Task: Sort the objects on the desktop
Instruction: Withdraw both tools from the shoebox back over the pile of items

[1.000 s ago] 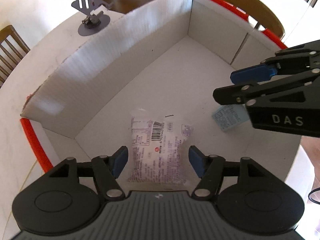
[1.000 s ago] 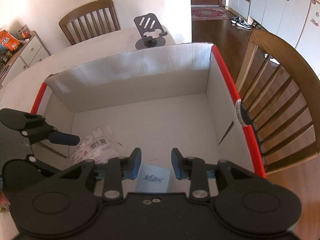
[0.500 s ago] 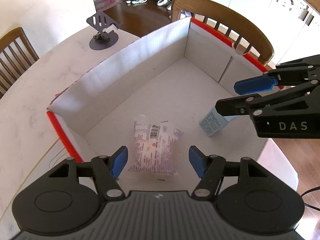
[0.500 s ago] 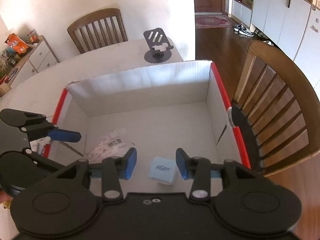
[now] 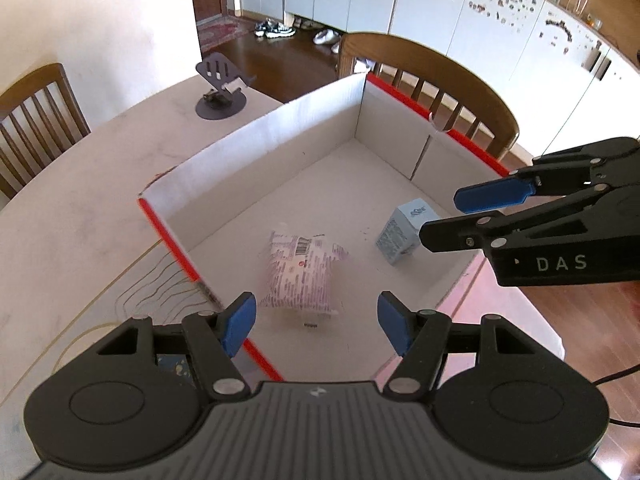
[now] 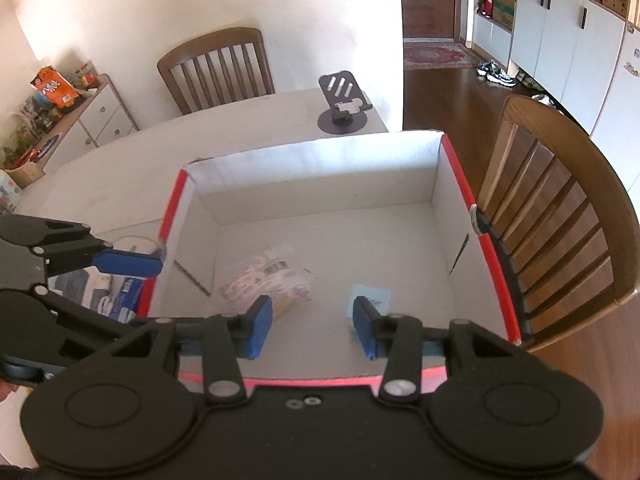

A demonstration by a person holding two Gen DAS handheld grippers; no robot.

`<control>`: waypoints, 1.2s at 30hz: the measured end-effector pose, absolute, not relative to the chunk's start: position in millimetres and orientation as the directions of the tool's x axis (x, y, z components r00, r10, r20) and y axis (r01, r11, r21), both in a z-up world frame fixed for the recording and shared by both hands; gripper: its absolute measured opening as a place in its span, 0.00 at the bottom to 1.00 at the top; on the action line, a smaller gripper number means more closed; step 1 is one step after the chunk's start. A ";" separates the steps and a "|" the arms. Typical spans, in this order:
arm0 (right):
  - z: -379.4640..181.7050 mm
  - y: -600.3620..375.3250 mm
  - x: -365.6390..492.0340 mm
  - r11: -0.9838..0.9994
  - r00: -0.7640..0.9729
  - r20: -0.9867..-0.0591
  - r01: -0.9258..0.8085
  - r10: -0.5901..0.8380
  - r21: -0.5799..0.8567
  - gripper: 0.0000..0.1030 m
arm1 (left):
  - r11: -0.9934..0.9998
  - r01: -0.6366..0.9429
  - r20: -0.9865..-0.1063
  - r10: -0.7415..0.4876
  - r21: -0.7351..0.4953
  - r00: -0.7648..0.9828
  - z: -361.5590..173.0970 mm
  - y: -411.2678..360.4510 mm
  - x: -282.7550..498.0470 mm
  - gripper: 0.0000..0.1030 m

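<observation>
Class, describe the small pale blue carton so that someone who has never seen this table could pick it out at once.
Find the big white cardboard box with red edges on the table. Two things lie on its floor: a crinkly plastic packet with pink print and a barcode, and to its right, by the near wall, the small blue carton. It alone is a firm, square-cornered block, pale blue.

Printed plastic packet [image 5: 301, 272] flat, small pale-blue carton [image 5: 404, 234] upright, apart, inside white cardboard box [image 5: 256, 160]

Box [image 5: 256, 148] open on top; far half of its floor bare. Packet [image 5: 300, 276] and small carton [image 5: 404, 234] lie apart on the near floor, passable gap between. Phone stand [image 5: 220, 92] beyond the box.
</observation>
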State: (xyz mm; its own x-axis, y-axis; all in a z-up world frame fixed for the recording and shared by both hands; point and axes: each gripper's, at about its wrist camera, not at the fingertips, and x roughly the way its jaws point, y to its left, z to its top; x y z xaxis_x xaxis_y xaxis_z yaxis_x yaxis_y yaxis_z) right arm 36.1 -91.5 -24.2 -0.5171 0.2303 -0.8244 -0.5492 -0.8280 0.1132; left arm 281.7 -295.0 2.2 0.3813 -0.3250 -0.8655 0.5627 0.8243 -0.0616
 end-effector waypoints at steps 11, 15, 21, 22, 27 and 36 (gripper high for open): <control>-21.0 -138.4 36.3 -0.846 -0.548 -0.810 -0.517 0.209 0.132 0.55 | 0.850 0.520 -0.830 -0.352 -0.089 0.434 20.7 -242.0 251.1 0.71; -21.9 -155.7 34.0 -0.851 -0.558 -0.805 -0.506 0.201 0.138 0.62 | 0.860 0.502 -0.819 -0.352 -0.091 0.453 23.9 -223.6 243.5 0.72; -25.8 -177.0 28.0 -0.848 -0.558 -0.806 -0.510 0.198 0.144 0.66 | 0.871 0.481 -0.805 -0.358 -0.105 0.473 27.9 -196.8 233.3 0.76; -26.3 -179.7 27.0 -0.847 -0.559 -0.805 -0.511 0.198 0.146 0.66 | 0.872 0.478 -0.804 -0.358 -0.105 0.475 28.5 -193.5 231.4 0.76; -29.9 -195.5 24.2 -0.831 -0.554 -0.807 -0.533 0.204 0.156 0.68 | 0.884 0.455 -0.801 -0.345 -0.103 0.489 29.5 -174.5 224.7 0.76; -37.1 -231.5 12.9 -0.818 -0.545 -0.814 -0.550 0.199 0.168 0.69 | 0.895 0.433 -0.799 -0.336 -0.106 0.499 26.9 -137.9 204.9 0.76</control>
State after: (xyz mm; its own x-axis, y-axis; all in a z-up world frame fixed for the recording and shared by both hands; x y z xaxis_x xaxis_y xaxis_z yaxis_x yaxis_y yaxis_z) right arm 12.9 -231.5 -37.1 -0.5452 0.1994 -0.8143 -0.5499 -0.8182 0.1679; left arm 204.9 -137.9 26.9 0.4986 -0.3357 -0.7992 0.4331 0.8951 -0.1057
